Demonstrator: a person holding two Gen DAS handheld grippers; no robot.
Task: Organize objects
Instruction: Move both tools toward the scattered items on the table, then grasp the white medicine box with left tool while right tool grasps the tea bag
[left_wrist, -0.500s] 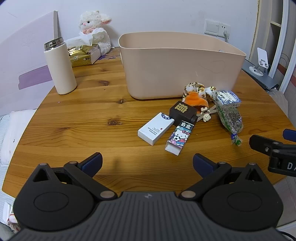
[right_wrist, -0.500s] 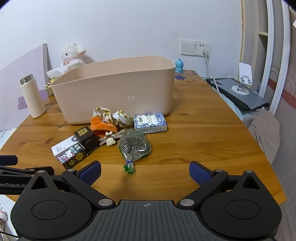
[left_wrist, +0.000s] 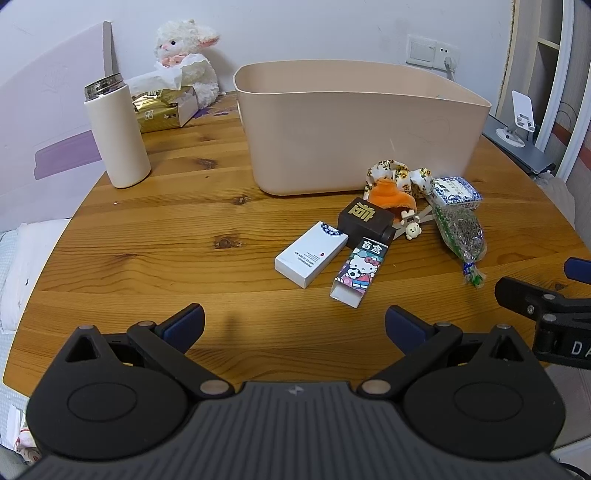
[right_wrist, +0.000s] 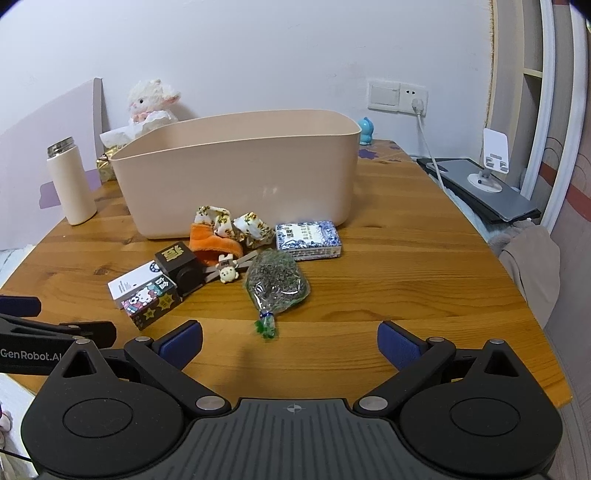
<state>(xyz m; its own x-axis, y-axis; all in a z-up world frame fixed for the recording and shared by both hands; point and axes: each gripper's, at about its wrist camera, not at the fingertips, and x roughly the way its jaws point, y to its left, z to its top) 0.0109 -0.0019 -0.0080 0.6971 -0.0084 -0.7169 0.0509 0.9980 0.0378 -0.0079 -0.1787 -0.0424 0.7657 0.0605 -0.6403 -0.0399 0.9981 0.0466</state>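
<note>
Your left gripper (left_wrist: 294, 325) and right gripper (right_wrist: 290, 341) hang over the near edge of the bench (left_wrist: 166, 236), each with jaws spread wide and nothing between them. That posture suits an approach: neither tool is committed to an item yet.

Just ahead of the right gripper lies the clear bag of dried greens (right_wrist: 277, 282), its tied neck pointing toward you, which likely makes it the easiest first pick. To its left, the cartoon-printed box (left_wrist: 360, 271) and the white box (left_wrist: 312, 253) lie flat side by side. The black box (left_wrist: 365, 221) sits behind them, touching the cartoon-printed box. A small figurine (right_wrist: 229, 273) rests beside it.

Farther back, the orange plush piece (right_wrist: 214, 243), the leopard-print cloth (right_wrist: 236, 221) and the blue-and-white packet (right_wrist: 308, 240) crowd against the front wall of the beige bin (left_wrist: 354, 136). All items are outside the bin; its interior floor is hidden from both views, so you cannot confirm its contents.

The white flask (left_wrist: 116, 131) stands upright, well left of the bin.
</note>
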